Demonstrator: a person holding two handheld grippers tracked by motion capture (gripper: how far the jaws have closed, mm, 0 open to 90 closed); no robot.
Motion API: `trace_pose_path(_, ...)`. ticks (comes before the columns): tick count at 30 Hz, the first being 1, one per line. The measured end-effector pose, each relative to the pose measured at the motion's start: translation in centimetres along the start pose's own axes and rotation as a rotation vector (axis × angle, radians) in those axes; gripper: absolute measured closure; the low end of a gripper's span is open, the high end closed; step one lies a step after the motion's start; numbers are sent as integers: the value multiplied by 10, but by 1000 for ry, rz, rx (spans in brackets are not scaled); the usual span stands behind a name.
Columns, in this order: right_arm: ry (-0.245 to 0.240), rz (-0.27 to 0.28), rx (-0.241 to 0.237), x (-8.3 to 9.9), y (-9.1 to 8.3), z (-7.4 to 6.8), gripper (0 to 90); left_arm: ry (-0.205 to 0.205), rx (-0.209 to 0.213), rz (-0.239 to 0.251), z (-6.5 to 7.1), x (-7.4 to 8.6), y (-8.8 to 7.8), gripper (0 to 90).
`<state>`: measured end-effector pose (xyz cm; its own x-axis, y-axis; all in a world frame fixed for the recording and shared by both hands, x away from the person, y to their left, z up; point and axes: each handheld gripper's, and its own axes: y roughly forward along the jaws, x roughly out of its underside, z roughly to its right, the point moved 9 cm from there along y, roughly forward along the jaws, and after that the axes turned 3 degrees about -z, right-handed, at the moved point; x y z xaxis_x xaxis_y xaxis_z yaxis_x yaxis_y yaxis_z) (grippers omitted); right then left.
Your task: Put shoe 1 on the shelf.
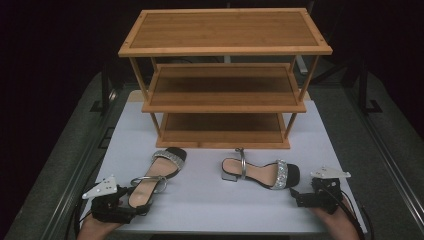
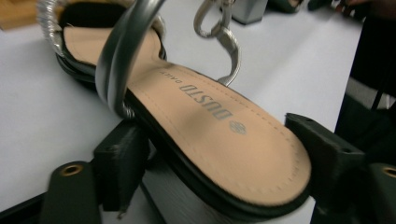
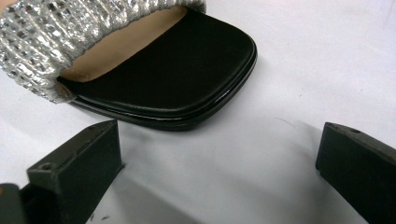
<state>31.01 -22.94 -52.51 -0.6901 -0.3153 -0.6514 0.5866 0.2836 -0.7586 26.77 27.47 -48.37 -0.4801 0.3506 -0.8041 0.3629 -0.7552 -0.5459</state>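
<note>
- While both hands sit at the near edge of the white table, the left gripper has the heel end of the left sandal sitting between its jaws.
- From the left gripper view, that sandal's tan insole fills the gap, one black jaw on each side of the heel. The right-hand jaw looks to be right against the sole's edge, the left-hand one sits at the side under the strap; can't really tell if they're pressing yet, so I wouldn't call it a grip.
- Its silver ankle strap arches up over the insole, and the buckle loop hangs further back.
- That sandal lies toe pointing away toward the wooden shoe rack, sparkly toe band at the far end.
- Right gripper is spread wide with nothing in it. It's sitting just off the toe of the right sandal, not touching.
- From the right gripper view, the black toe and glittery silver band are just ahead of the jaws, bare table between them.
- Right sandal lies sideways across the table, heel toward the middle, toe toward the right gripper. Well apart from the other one.
- Rack has three shelves and stands at the back of the table.
</note>
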Motion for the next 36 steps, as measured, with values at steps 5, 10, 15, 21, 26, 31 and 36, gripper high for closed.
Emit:
trace_pose_path(5, 0, 0, 0, 0, 0, 0, 0, 5, -3, 2, 2, -2, -1, 245)
trace_pose_path(10, 0, 0, 0, 0, 0, 0, 0, -13, 20, 14, 4, -5, -2, 245)
trace_pose_path(15, 0, 1, 1, 0, 0, 0, 0, -9, 31, 33, 8, -10, -2, 245)
trace_pose_path(21, 0, 2, 0, 0, 0, 0, 0, -10, 30, 82, 7, -24, -2, 244)
trace_pose_path(26, 0, 2, 1, 0, 0, 0, 0, -12, 27, 97, 4, -33, 3, 244)
trace_pose_path(31, 0, 2, 0, 0, 0, 0, 0, -17, 25, 111, 1, -45, 12, 244)
trace_pose_path(36, 2, 2, 0, 0, 0, 0, 0, -12, 11, 111, -3, -56, 21, 244)
